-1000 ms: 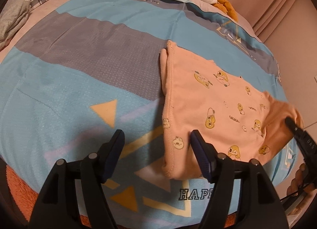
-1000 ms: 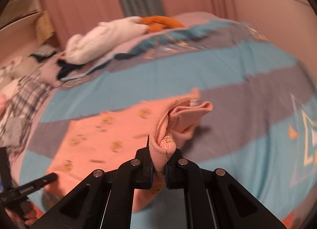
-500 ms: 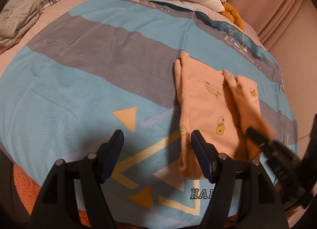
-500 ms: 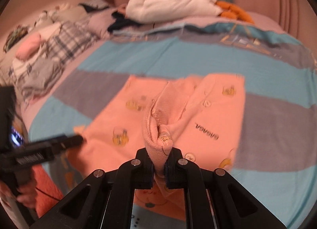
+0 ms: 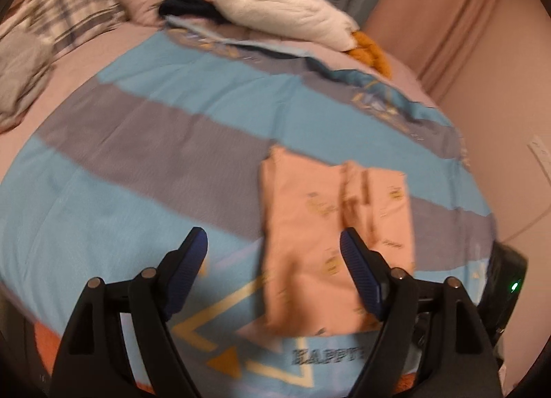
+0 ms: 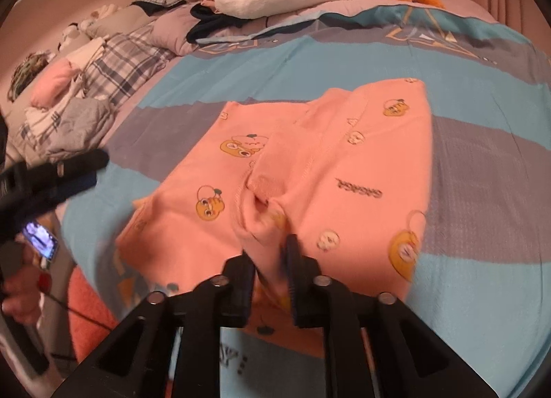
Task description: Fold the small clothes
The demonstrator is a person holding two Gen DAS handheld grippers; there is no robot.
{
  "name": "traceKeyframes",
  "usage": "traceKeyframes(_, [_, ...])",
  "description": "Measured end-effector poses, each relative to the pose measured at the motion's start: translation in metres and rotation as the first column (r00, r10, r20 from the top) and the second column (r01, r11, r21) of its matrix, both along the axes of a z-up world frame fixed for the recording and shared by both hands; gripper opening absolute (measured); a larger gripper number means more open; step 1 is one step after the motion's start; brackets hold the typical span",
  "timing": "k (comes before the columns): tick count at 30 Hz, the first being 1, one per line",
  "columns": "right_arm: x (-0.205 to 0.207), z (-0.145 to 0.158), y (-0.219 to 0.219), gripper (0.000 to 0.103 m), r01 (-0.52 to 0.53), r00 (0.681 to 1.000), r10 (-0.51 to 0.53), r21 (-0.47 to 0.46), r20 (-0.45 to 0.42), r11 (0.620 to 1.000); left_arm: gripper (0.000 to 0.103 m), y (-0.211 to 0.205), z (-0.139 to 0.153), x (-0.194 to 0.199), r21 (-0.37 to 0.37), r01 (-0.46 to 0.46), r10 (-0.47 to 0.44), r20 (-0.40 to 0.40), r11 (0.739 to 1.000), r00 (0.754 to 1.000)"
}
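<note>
The pink shirt is lying folded near the bedspread's front edge, with bare cover stretching to its left. The right gripper has just been opening, its jaws now slack around the sleeve fold it was pinching earlier, while the left gripper is hovering spread wide and empty, higher than before.

Left wrist view smeared throughout: cartoon prints on the peach cotton garment ahead of the tongs unreadable. Near hem hidden behind the right gripper's black fingers.
</note>
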State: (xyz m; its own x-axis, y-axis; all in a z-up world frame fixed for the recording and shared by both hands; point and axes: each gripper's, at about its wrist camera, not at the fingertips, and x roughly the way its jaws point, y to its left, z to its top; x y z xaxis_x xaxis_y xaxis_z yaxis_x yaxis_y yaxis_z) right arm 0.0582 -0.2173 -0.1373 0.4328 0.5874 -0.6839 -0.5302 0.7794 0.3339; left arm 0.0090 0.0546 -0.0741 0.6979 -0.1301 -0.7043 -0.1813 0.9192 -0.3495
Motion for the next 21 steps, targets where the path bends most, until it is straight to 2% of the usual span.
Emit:
traceKeyframes(1, [-0.003,0.002,-0.005,0.031,0.008,1.0,-0.008,0.0,0.0,1.0,0.08,-0.002,0.002,0.006,-0.015,0.029,-0.029,0.008,0.999,1.0])
traceKeyframes(2, [-0.005,0.003,-0.01,0.043,0.021,1.0,-0.021,0.001,0.005,1.0,0.08,-0.005,0.003,0.013,-0.032,0.069,-0.068,0.014,0.997,0.998])
traceKeyframes(3, [-0.007,0.004,-0.016,0.049,0.038,0.999,-0.038,0.002,0.013,0.999,0.08,-0.009,0.004,0.019,-0.042,0.099,-0.098,0.016,0.994,0.995])
traceKeyframes(7, [-0.011,0.008,-0.043,0.05,0.105,0.994,-0.105,0.008,0.018,0.994,0.08,-0.033,-0.002,0.052,-0.11,0.265,-0.265,0.015,0.958,0.964])
traceKeyframes(9, [-0.01,0.008,-0.055,0.052,0.143,0.99,-0.144,0.013,0.016,0.99,0.08,-0.047,-0.011,0.073,-0.17,0.34,-0.344,0.002,0.925,0.939])
traceKeyframes(12, [-0.007,0.006,-0.073,0.053,0.214,0.977,-0.214,0.007,0.009,0.977,0.08,-0.065,-0.025,0.099,-0.214,0.387,-0.404,-0.042,0.897,0.914])
traceKeyframes(18, [-0.006,-0.002,-0.095,0.053,0.285,0.958,-0.284,0.021,-0.032,0.958,0.078,-0.085,-0.055,0.131,-0.256,0.391,-0.437,-0.155,0.884,0.886])
traceKeyframes(21, [-0.006,-0.006,-0.101,0.053,0.297,0.954,-0.296,0.02,-0.04,0.955,0.075,-0.09,-0.063,0.136,-0.29,0.4,-0.457,-0.163,0.869,0.875])
